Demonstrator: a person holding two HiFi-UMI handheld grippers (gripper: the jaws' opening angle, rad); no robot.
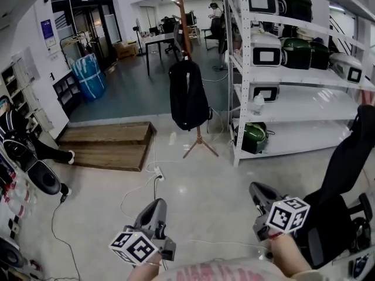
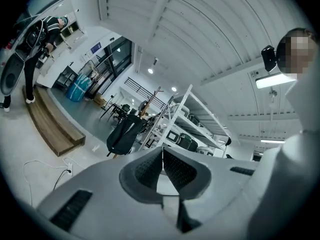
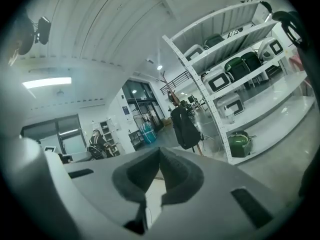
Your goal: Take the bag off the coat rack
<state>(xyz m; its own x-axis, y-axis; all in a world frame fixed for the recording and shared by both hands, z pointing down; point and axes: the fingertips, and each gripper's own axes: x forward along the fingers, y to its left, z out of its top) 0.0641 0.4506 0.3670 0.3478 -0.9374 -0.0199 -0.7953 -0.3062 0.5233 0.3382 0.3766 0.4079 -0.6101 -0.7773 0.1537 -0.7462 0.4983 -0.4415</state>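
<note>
A black backpack (image 1: 187, 95) hangs from a tall wooden coat rack (image 1: 182, 10) that stands on splayed feet beside the white shelving, well ahead of me. The same backpack (image 2: 124, 133) shows in the left gripper view and the backpack (image 3: 184, 128) in the right gripper view, far beyond the jaws. My left gripper (image 1: 157, 206) is low at the bottom centre, shut and empty. My right gripper (image 1: 259, 193) is low at the bottom right, also shut with nothing between its jaws. Both are far from the bag.
White metal shelving (image 1: 240, 86) with green and white appliances stands right of the rack. A wooden platform (image 1: 108, 145) lies at the left, with a cable and power strip (image 1: 158, 173) on the floor. A black chair (image 1: 340, 186) is at my right. A person (image 1: 23, 148) is at the far left.
</note>
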